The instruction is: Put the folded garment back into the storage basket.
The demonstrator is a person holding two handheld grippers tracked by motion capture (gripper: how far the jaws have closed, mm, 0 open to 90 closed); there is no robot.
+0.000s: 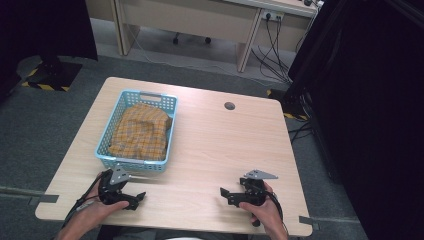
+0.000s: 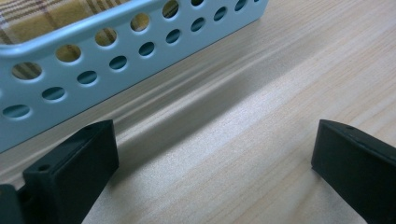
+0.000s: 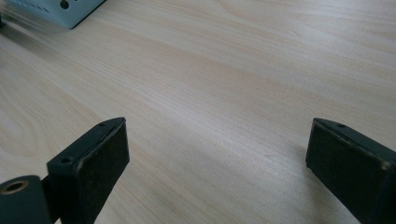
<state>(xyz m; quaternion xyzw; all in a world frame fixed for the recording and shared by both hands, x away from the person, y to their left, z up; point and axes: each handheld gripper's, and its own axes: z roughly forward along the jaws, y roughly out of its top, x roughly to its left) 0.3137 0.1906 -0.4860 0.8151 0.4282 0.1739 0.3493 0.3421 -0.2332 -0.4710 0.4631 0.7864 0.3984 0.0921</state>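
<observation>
Bare counter (image 1: 220, 145) lies open from twelve to three o'clock of the left gripper (image 1: 134, 198); the blue basket (image 1: 106, 137) blocks its eleven o'clock, just beside it.

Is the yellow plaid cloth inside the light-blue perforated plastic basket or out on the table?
Inside: the yellow plaid cloth lies bunched within the light-blue perforated plastic basket, showing through its holes.

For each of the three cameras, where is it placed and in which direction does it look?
High view: above the person's side, looking forward and down on the table; both hands, left tool, right tool.
Left gripper view: on the left tool, facing the blue basket with yellow plaid cloth; own jaws apart.
Right gripper view: on the right tool, low over bare wood; jaws apart.
Shared: all three views show the basket.
</observation>
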